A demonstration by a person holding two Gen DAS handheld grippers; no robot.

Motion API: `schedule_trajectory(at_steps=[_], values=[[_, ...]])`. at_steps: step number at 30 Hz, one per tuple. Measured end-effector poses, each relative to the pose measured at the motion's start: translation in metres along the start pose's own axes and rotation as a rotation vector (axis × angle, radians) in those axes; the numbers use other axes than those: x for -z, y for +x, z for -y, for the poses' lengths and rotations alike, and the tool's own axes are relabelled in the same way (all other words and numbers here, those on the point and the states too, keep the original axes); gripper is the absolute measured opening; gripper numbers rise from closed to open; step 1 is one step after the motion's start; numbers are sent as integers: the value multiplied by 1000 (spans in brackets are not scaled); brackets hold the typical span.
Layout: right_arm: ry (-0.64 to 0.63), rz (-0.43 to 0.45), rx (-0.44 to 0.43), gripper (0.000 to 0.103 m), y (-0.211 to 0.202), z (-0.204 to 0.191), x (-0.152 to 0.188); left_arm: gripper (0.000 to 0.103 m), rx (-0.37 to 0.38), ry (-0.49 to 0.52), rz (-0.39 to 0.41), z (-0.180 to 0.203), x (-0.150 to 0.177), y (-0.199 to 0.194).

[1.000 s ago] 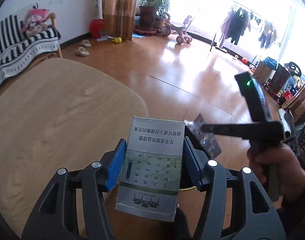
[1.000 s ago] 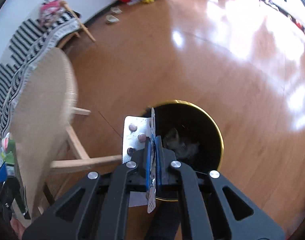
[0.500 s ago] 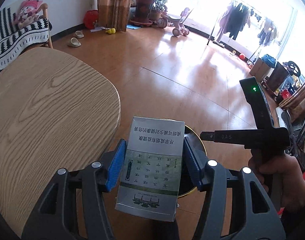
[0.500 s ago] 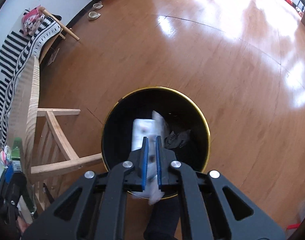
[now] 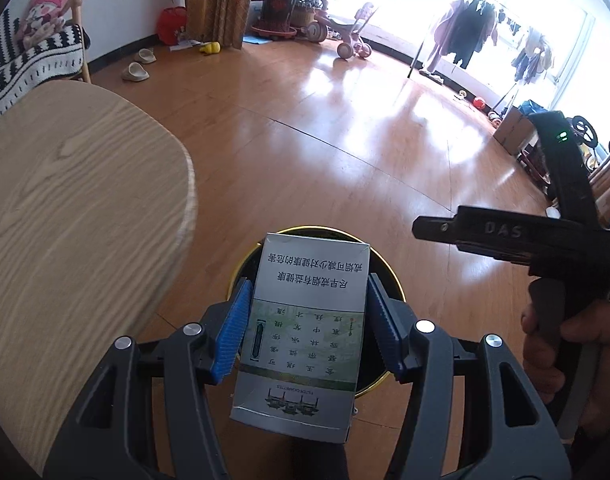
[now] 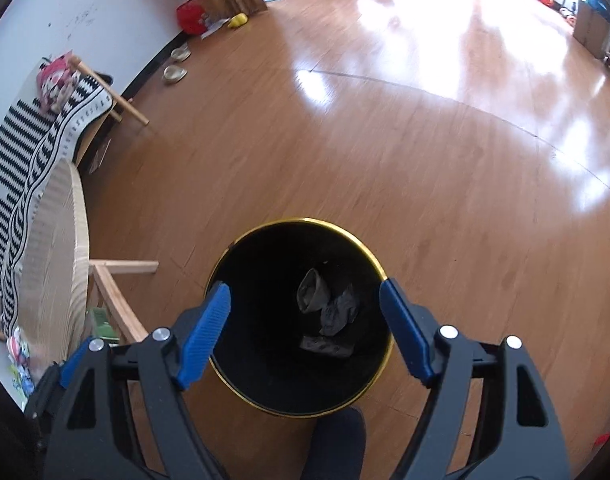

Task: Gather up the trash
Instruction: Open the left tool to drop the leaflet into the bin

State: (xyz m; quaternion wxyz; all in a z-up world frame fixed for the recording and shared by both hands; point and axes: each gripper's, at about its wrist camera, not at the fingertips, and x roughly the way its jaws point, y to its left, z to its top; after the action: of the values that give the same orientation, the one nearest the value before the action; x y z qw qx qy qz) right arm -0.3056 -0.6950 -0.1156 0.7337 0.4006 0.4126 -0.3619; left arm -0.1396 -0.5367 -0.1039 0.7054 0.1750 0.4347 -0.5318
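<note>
Bin (image 6: 241,384) on the floor sits below both grippers: right gripper (image 6: 305,332) fingers spread wide over it, left gripper (image 5: 307,328) fingers clamping a cigarette pack (image 5: 305,320)

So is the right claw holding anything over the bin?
No, the right claw is open and empty above the black bin.
</note>
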Motion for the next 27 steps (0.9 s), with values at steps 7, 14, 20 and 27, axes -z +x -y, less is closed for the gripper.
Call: schedule_trajectory(at_steps=[7, 14, 20, 27], values=[[75, 65, -3, 77, -18, 9, -5, 75, 48, -31, 2, 12, -5, 16], [76, 94, -29, 79, -31, -5, -4, 83, 25, -2, 27, 12, -4, -1], [-62, 120, -60, 79, -43, -72, 4, 91, -46, -1, 96, -27, 0, -69], [-350, 116, -207, 80, -61, -223, 44, 93, -274, -84, 201, -128, 26, -185]])
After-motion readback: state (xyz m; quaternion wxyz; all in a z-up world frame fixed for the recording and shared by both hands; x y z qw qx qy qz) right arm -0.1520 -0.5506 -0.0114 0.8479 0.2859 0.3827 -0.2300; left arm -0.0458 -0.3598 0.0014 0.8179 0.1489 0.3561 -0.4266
